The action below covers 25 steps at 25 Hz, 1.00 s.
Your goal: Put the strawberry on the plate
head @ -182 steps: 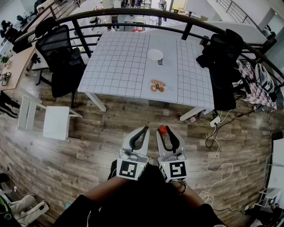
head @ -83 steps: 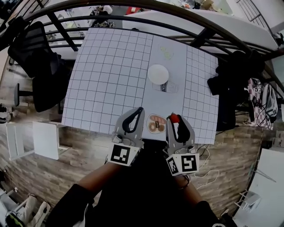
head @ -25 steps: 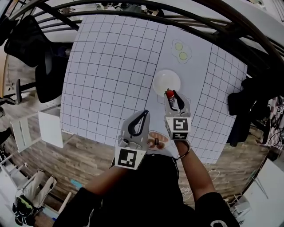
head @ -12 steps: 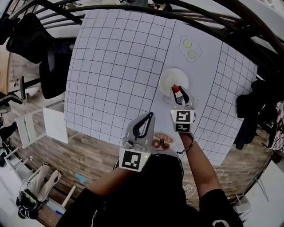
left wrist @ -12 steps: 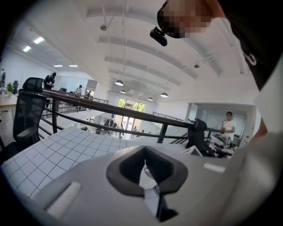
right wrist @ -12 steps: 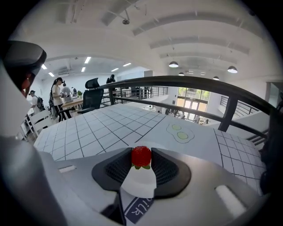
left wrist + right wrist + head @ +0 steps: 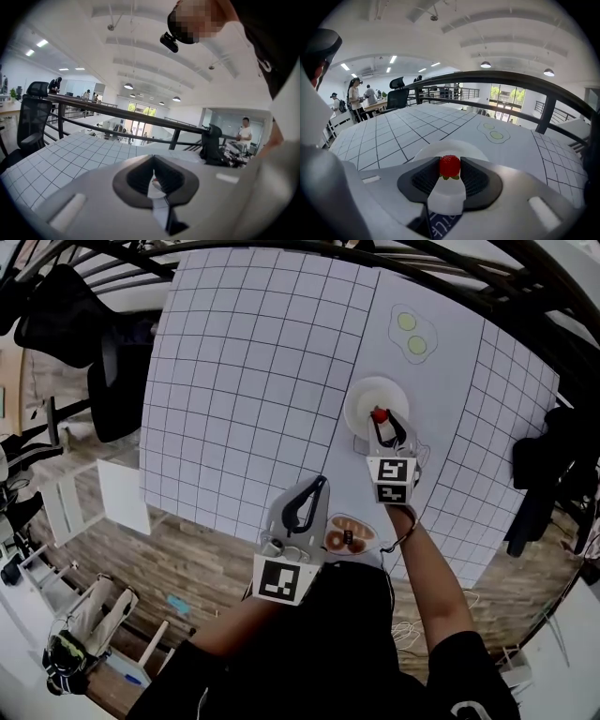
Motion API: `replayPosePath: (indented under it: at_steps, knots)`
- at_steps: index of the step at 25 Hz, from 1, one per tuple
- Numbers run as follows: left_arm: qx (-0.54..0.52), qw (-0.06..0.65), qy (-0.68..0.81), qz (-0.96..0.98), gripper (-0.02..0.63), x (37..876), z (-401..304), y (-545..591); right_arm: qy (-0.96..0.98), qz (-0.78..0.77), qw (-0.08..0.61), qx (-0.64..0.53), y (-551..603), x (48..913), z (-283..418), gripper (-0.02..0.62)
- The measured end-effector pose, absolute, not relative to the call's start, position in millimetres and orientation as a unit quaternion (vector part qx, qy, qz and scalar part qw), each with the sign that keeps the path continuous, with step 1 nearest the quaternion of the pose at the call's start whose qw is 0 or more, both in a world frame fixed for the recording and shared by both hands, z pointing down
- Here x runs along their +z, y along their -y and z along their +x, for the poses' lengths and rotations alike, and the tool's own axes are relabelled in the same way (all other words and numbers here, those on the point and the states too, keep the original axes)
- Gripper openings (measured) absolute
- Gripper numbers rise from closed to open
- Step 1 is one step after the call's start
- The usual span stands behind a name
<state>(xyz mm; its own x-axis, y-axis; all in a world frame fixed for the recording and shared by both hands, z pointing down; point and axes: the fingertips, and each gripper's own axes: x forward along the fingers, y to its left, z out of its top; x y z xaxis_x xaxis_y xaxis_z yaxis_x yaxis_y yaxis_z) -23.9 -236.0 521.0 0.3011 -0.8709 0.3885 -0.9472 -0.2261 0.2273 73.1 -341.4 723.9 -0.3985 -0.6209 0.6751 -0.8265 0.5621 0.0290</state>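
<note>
As right gripper (image 7: 384,425) moved fwd, strawberry (image 7: 450,166) (still held) got over plate (image 7: 361,395).

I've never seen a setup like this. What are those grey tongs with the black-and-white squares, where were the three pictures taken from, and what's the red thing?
There is no robot here. A person holds a pinching tool, called a gripper, in each hand, and the patterned cubes are part of the tools. One picture comes from a camera on the person's head, looking down. The other two come from cameras riding on each tool, looking along its jaws. The right gripper pinches a strawberry over the near edge of a white plate. The left gripper is shut and empty, near the table's front edge. The table has a checked cloth, and beyond the plate lies a printed picture of fried eggs.
</note>
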Motion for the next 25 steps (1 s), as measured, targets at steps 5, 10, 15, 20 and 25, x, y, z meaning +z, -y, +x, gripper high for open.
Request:
replayPosePath:
  at_steps: [5,10,15,20,25]
  knots:
    - [0.091,0.218,0.582,0.778,0.009,525,-22,234,0.822,0.429,0.341,0.156,344,736,70,0.137]
    - [0.087,0.226,0.590,0.770,0.009,522,-22,234,0.822,0.423,0.357,0.137,346,741,68,0.137]
    - [0.081,0.224,0.590,0.772,0.009,516,-16,232,0.820,0.423,0.362,0.135,347,743,67,0.140]
    - [0.082,0.225,0.592,0.770,0.009,515,-11,221,0.823,0.421,0.351,0.149,347,741,66,0.156]
    - [0.080,0.220,0.593,0.771,0.009,509,-12,208,0.824,0.423,0.346,0.151,343,733,64,0.169]
